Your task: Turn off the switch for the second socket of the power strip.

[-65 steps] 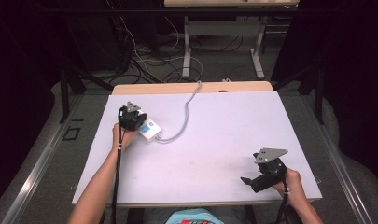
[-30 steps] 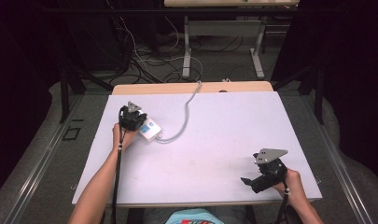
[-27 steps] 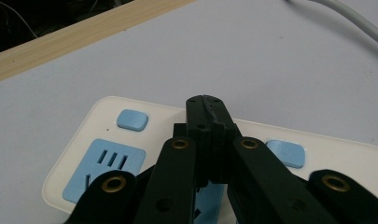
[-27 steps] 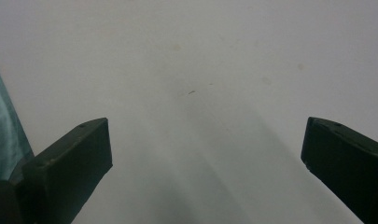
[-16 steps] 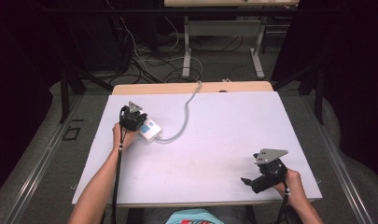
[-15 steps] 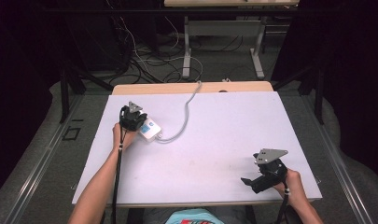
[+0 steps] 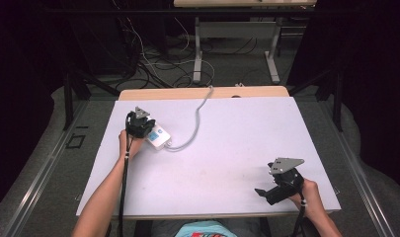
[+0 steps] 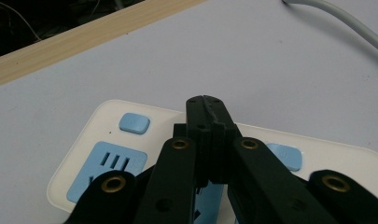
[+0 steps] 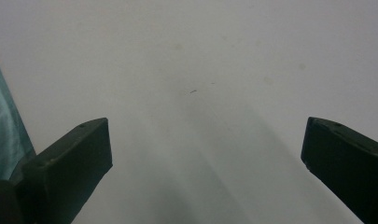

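Two grippers work over one white table (image 7: pixel 227 148), which takes up most of the high view and carries very little. Ahead of the left gripper (image 7: pixel 140 123) and partly under it lies a white power strip (image 7: pixel 158 138) with pale blue sockets. Its grey cord (image 7: pixel 197 123) runs away from the jaws toward the far wooden edge of the table. In the left gripper view (image 8: pixel 205 105) the jaws are pressed together with nothing between them, and their joined tip sits over the top face of the strip (image 8: pixel 107 121), between two small blue buttons (image 8: pixel 134 123). Whether the tip actually touches the plastic I cannot tell. The right gripper (image 7: pixel 266 193) rests well apart from all this, near the person's edge of the table. In its own view (image 9: pixel 203 154) the jaws stand wide, with only bare table surface between them.

Judging from this, the work in hand is pressing a switch on the strip. The main risk is aim. The closed tip is narrow and sits between buttons, so a push straight down would likely land on plain casing and do nothing. A slanted push could slide the light strip along the smooth table, since nothing holds it down and the other gripper is too far off to steady it. The cord could also drag the strip askew.
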`<act>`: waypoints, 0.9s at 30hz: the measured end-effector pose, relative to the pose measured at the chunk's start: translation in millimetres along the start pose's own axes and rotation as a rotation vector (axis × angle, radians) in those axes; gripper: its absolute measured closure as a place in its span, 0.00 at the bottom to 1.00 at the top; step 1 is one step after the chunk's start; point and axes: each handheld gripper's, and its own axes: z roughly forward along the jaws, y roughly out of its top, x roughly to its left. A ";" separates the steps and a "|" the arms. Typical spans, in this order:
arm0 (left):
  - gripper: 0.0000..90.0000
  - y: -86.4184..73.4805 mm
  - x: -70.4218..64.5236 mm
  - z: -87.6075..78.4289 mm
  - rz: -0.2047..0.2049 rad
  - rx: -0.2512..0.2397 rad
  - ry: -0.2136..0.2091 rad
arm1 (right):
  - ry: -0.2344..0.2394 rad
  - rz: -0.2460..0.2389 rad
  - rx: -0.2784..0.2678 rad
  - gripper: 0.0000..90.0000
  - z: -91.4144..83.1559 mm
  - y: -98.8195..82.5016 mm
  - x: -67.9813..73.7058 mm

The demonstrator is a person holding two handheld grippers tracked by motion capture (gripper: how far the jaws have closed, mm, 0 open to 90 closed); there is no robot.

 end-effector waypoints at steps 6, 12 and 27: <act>1.00 0.7 0.0 0.1 0.011 0.000 0.003 | -0.013 -0.002 -0.003 0.02 0.3 0.1 0.5; 1.00 2.7 -1.9 -2.4 0.013 -0.007 0.011 | -0.012 0.004 -0.004 0.02 0.6 0.0 1.4; 0.54 13.2 -0.2 -12.7 -0.006 0.012 0.019 | -0.010 -0.008 -0.008 0.02 0.9 0.1 0.6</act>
